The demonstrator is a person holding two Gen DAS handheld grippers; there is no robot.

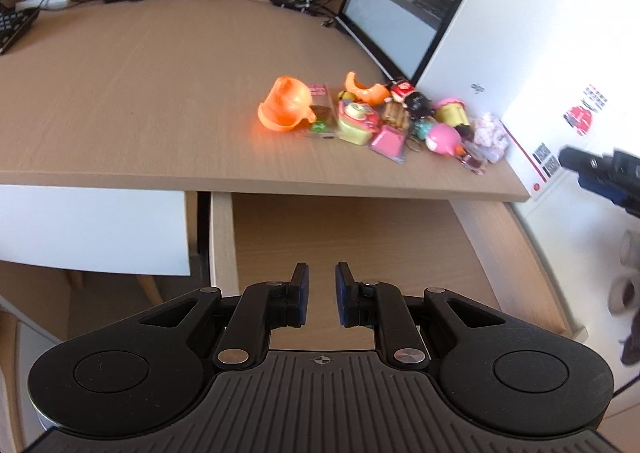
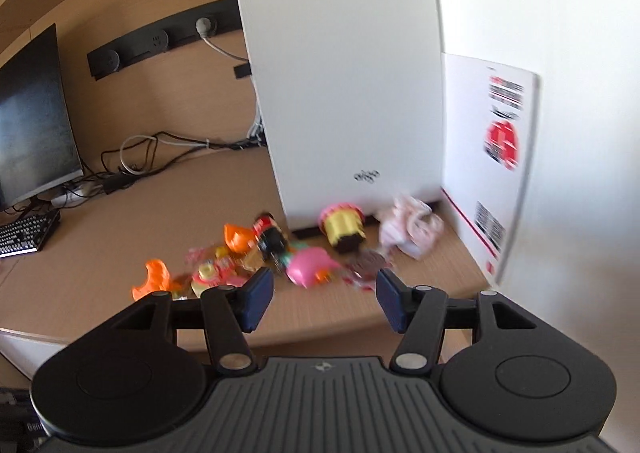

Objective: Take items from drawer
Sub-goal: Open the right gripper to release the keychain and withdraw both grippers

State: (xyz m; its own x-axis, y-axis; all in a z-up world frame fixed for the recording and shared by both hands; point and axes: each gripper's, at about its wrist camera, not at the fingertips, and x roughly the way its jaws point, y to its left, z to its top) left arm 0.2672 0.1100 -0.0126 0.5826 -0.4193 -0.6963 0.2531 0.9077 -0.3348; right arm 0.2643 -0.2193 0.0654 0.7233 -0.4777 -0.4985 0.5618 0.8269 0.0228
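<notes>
A heap of toys (image 1: 384, 113) lies on the table (image 1: 160, 93) just before the computer case (image 1: 520, 33), above the open drawer (image 1: 340, 237) beneath the table's front edge.

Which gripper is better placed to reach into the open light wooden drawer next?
Left. The left gripper points down into the light wooden drawer directly ahead, jaws empty. The right gripper faces the colourful toy pile on the wooden desktop instead.

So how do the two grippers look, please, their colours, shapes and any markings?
Both look alike. The left gripper has a black ribbed body, two round black discs at the sides, black link arms with silver rivets, a small crosshair mark in the middle, and dark blue pads on its fingers. The right gripper has the same build, with blue pads too. No cable or sleeve shows.
</notes>
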